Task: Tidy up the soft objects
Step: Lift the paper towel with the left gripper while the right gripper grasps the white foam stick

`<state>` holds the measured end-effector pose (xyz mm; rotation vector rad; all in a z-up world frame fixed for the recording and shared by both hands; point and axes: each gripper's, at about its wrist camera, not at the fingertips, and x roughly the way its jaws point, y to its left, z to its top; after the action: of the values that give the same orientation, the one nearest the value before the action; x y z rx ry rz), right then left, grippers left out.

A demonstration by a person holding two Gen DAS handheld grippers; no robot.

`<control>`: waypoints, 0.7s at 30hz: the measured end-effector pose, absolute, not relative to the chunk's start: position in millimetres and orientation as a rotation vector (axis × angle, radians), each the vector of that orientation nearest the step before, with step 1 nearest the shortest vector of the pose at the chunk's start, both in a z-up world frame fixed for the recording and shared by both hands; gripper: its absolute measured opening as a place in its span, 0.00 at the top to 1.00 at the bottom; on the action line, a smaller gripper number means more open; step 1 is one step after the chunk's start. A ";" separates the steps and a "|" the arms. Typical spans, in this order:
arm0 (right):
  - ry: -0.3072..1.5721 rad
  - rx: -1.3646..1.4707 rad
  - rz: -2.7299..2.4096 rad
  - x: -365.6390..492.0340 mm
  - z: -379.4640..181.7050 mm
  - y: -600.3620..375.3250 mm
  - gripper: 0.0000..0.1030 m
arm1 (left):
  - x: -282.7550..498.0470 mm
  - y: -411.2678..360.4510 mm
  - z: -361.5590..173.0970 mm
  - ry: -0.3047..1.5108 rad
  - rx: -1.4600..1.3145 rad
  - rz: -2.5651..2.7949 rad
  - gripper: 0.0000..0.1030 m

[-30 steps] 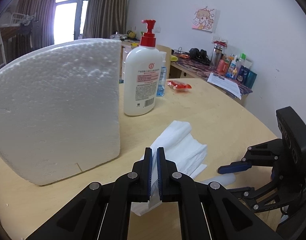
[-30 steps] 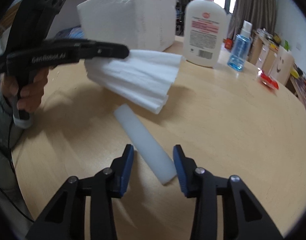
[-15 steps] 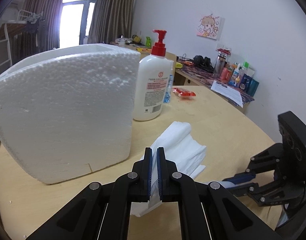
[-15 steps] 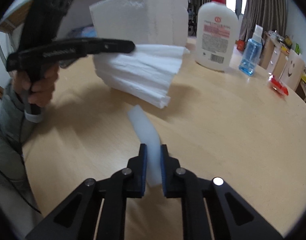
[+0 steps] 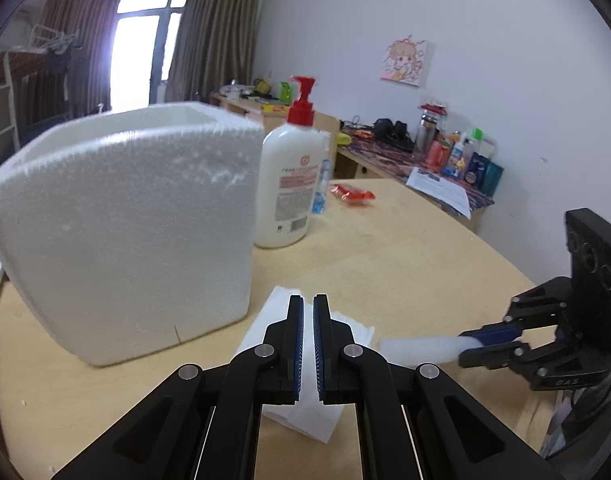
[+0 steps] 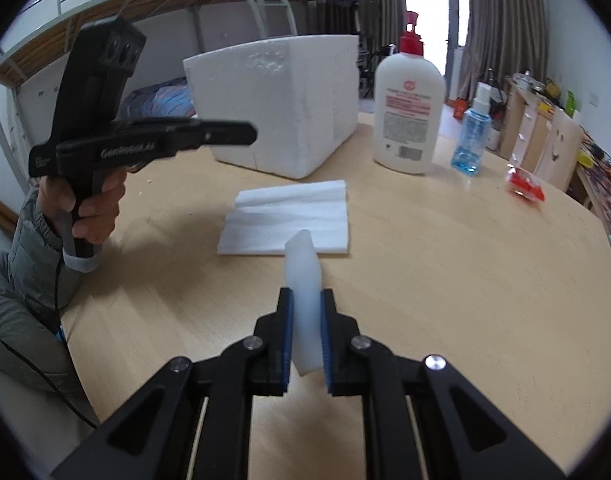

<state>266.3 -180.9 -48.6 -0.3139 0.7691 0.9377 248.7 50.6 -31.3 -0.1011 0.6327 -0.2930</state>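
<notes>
The right tool point(image 6: 305, 334) grips a white foam stick point(image 6: 303, 280); the left tool point(image 5: 308, 344), nearly closed and empty, hovers over folded white foam sheet point(image 6: 289, 216) on the bench point(image 6: 445, 260).

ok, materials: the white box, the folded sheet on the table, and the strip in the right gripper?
White box: expanded polystyrene by the look, matte, beaded grain and crumbly edges.
Folded sheet: thin foam wrap or soft tissue, can't tell which; matte, layered, limp folds.
Strip in the right gripper: looks like soft polyethylene foam, smooth, slightly translucent, bowed between the pads.
</notes>
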 end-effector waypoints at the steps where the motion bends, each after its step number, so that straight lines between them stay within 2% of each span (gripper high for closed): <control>1: 0.770 -0.302 0.932 265.9 -48.1 -183.3 0.85 | 251.3 47.6 -36.0 0.662 -0.089 -0.297 0.95; 2: 0.766 -0.290 0.919 265.4 -47.4 -186.2 0.85 | 253.5 45.5 -39.8 0.683 -0.080 -0.299 0.93; 5: 0.766 -0.254 0.896 267.9 -46.4 -192.6 0.85 | 256.7 43.0 -48.7 0.723 -0.059 -0.286 0.65; 6: 0.766 -0.243 0.885 266.9 -46.0 -195.3 0.85 | 256.6 42.6 -50.4 0.729 -0.056 -0.287 0.51; 7: 0.767 -0.235 0.880 269.6 -46.8 -196.3 0.85 | 257.2 41.3 -51.7 0.734 -0.050 -0.292 0.45; 21: 0.751 -0.135 0.853 269.9 -44.0 -219.9 0.85 | 268.9 31.1 -79.8 0.877 0.008 -0.326 0.45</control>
<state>269.9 -219.9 -44.0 -0.1355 0.7513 0.8529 268.9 31.1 -79.8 0.0077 0.8769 -0.3263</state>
